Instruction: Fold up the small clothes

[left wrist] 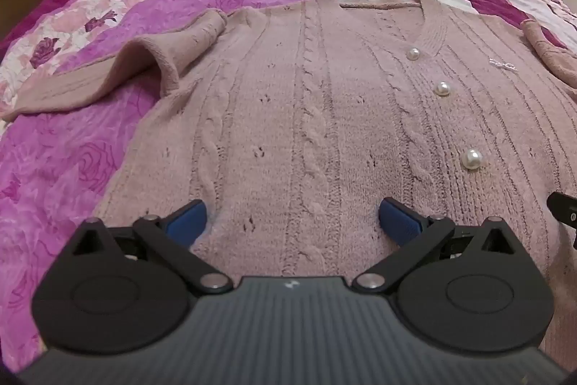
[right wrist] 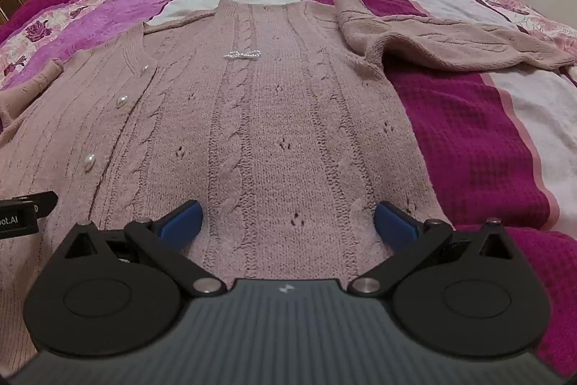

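Knitwear is being shown spread flat in the left wrist view: a pink cable-knit cardigan (left wrist: pixel 306 118) is lying face up on the bed (left wrist: pixel 72 168), its pearl buttons (left wrist: pixel 471 158) running down the placket at right. The left claw (left wrist: pixel 292 222) is being held released, its blue fingertips (left wrist: pixel 187 221) spread wide over the lower hem with nothing between them. The cardigan's left sleeve (left wrist: pixel 108 74) is lying bent outward across the floral bedspread.

In the right wrist view, the right claw (right wrist: pixel 288 222) is likewise being held released over the hem, empty. The other sleeve (right wrist: pixel 450 42) is lying crumpled out to the right, partly over the striped bedspread, and a small beaded bow (right wrist: pixel 242 55) is sitting on the chest.

Folding is judged not yet begun; the hem is apparently being approached by both claws. The next move is likely calling for both claws to be closed on the hem edge, or for the sleeves to be brought inward first.

The hem itself is being hidden beneath both claw bodies, and whether the fingertips are touching the knit cannot be told.
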Demonstrator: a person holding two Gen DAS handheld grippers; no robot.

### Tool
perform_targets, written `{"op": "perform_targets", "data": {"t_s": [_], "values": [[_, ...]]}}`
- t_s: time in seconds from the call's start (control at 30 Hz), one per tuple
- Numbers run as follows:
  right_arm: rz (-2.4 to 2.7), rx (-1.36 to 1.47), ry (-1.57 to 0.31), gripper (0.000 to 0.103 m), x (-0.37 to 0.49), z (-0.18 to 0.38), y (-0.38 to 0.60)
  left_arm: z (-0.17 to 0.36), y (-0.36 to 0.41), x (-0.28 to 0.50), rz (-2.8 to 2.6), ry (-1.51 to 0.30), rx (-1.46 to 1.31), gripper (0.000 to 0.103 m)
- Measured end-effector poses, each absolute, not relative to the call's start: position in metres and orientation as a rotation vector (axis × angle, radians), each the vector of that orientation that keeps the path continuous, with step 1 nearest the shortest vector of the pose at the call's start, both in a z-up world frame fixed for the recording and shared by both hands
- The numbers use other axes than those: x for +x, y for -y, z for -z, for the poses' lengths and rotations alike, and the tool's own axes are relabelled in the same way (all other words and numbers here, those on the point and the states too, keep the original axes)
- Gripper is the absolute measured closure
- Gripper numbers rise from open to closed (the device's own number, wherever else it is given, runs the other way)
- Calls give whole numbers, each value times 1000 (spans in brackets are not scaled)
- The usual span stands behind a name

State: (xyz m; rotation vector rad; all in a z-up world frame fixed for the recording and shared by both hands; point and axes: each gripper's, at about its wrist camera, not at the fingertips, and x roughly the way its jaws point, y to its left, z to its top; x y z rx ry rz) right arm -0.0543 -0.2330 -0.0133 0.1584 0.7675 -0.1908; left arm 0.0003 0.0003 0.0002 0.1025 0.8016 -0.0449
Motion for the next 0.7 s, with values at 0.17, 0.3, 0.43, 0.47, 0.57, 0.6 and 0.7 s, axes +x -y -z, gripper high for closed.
{"op": "perform_targets", "data": {"t_s": [0.17, 0.3, 0.43, 0.47, 0.57, 0.6, 0.7], "values": [[190, 159, -765, 0, -55, 13, 233, -1, -4, 2, 50, -811, 92, 0], [190, 159, -764, 0, -55, 13, 233, -2, -11, 5, 55, -813, 86, 0], [190, 158, -763, 0, -55, 14, 233, -3, -5, 2, 40, -800, 108, 0], [190, 158, -763, 0, -55, 14, 233, -2, -3, 2, 39, -803, 108, 0], [191, 158, -763, 0, -55, 14, 232, -2, -3, 2, 39, -802, 109, 0], [190, 158, -763, 0, -55, 14, 233, -2, -3, 2, 39, -801, 109, 0], [191, 158, -763, 0, -55, 14, 232, -2, -3, 2, 39, -801, 108, 0]]}}
